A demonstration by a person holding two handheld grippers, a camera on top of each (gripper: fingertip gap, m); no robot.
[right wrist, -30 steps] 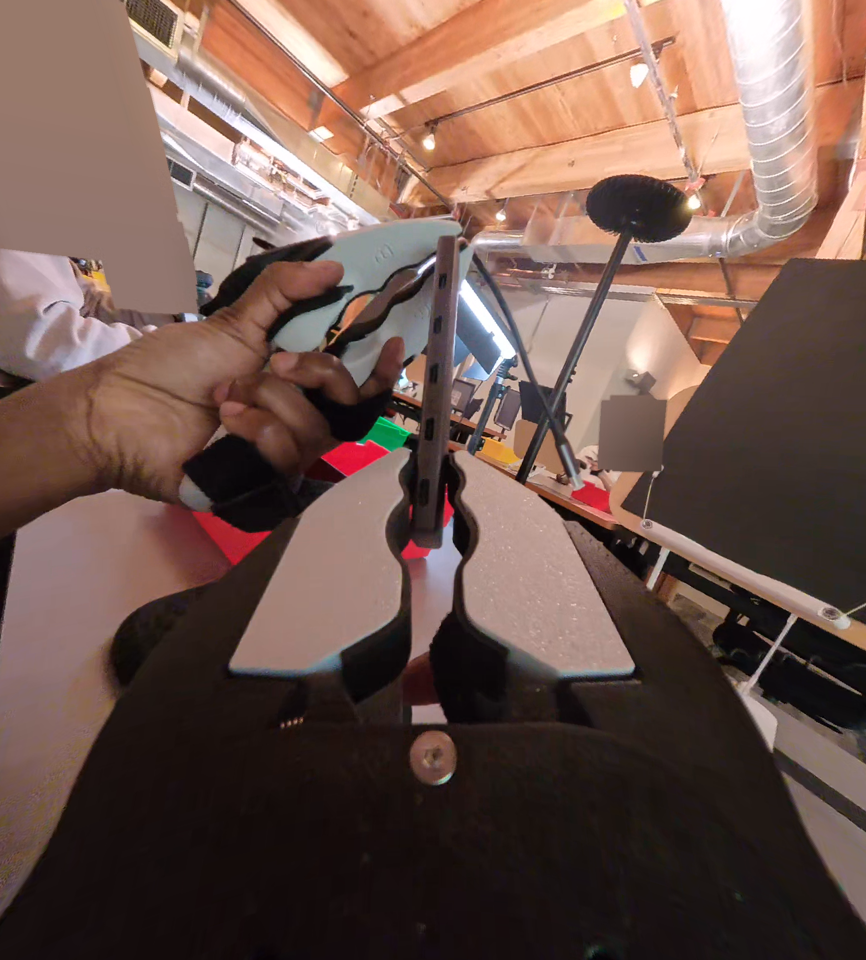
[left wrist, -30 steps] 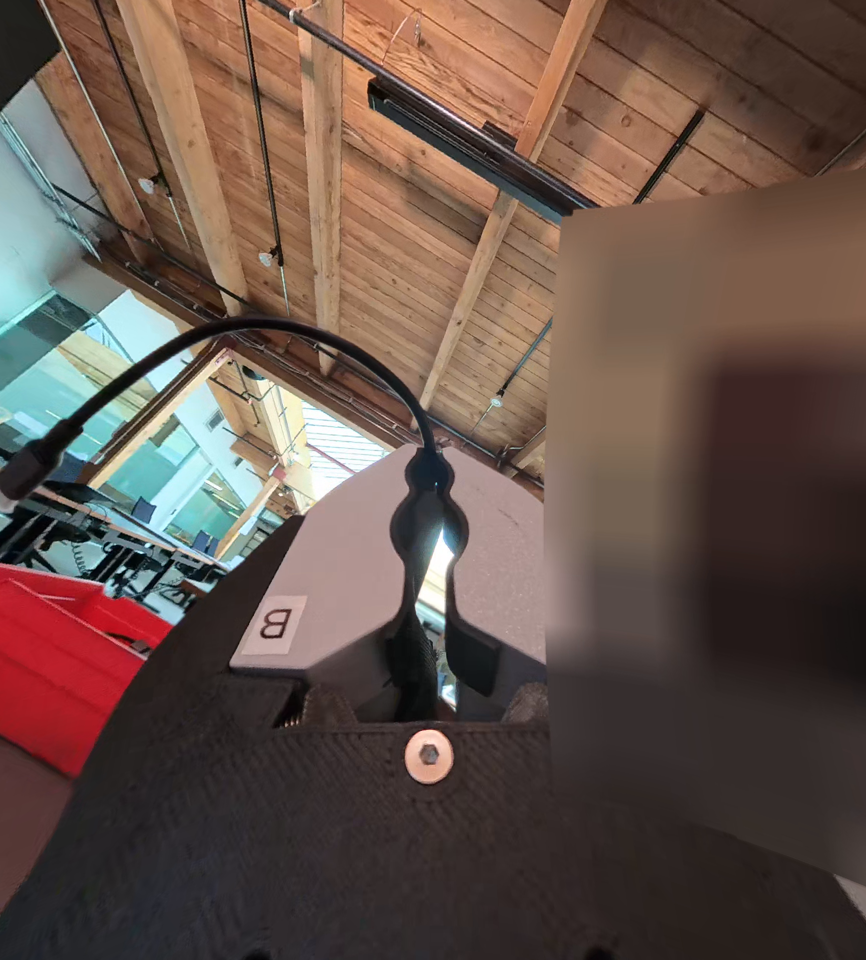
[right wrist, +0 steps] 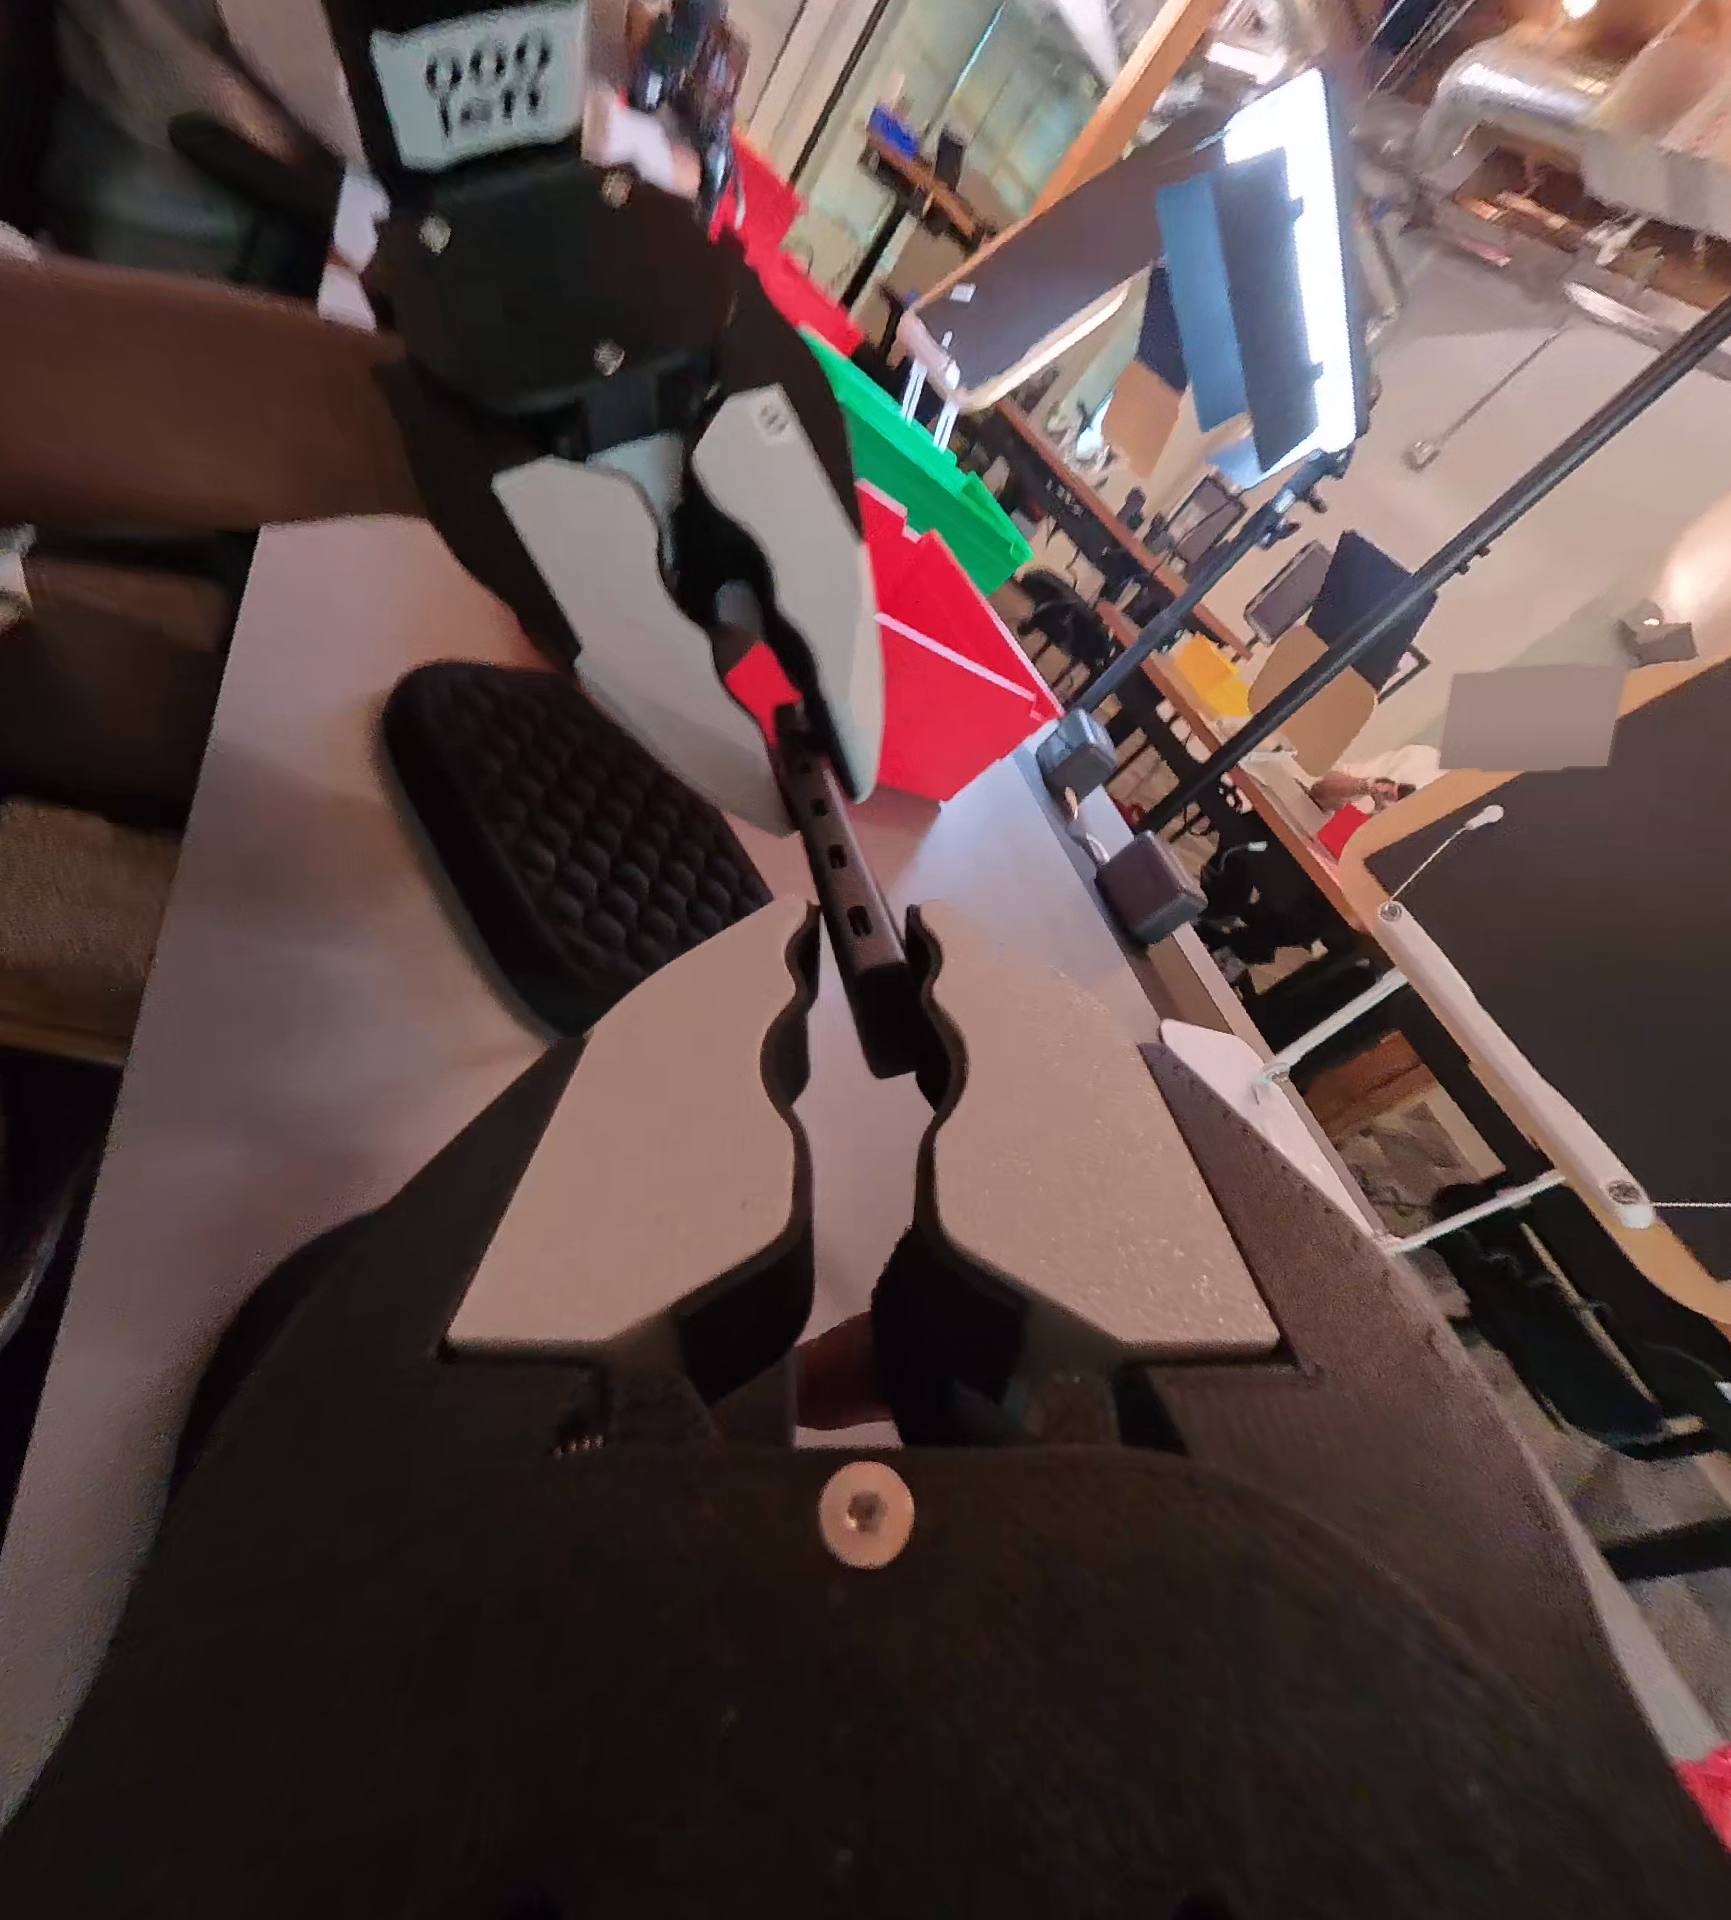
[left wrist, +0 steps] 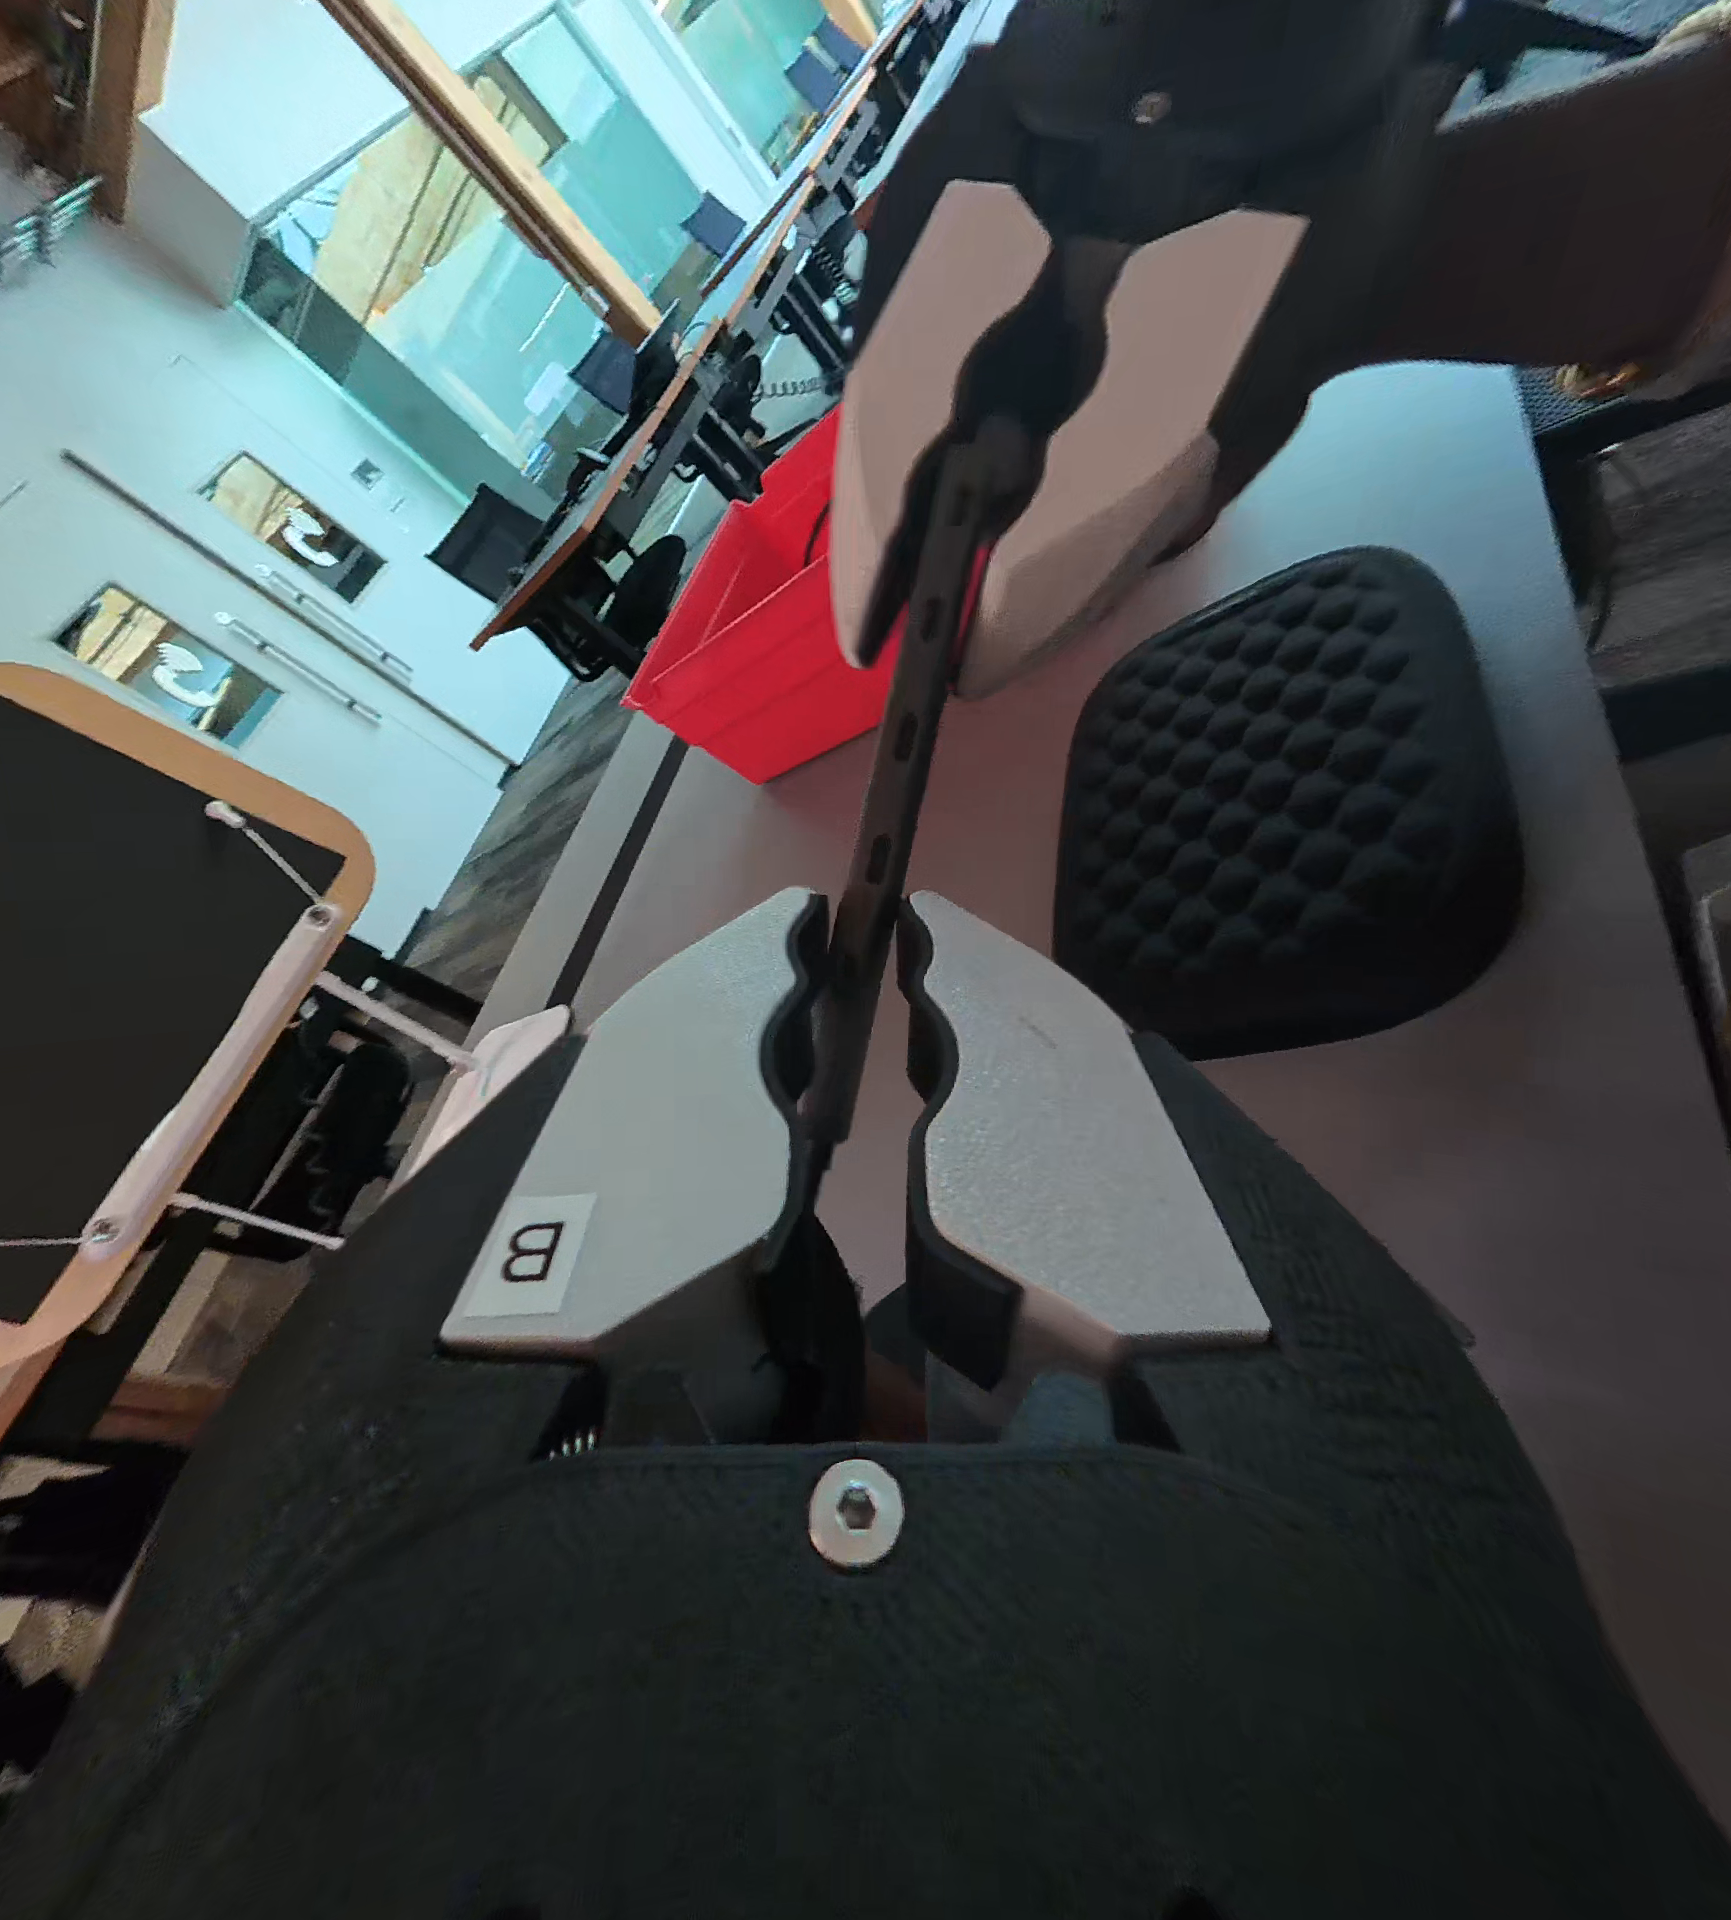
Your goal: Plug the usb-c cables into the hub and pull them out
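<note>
Red bin [left wrist: 778,665]: on the grey table [left wrist: 1412,1195], far side, behind the tools.
Left gripper [left wrist: 861,914]: jaws drawn in on one end of the hub.
Hub [left wrist: 908,727]: slim dark bar with a row of ports facing up, held clear of the table, bridging the two tools.
Right gripper [right wrist: 861,920]: jaws closed on the hub's other end.
Black pad [left wrist: 1287,800]: quilted, flat on the table just beside the hub.

black quilted pad [left wrist: 1287,800] lies on my grey table [left wrist: 1443,1195] | red bin [left wrist: 767,665] beyond it, at far edge | green bin [right wrist: 902,468] farther back
</note>
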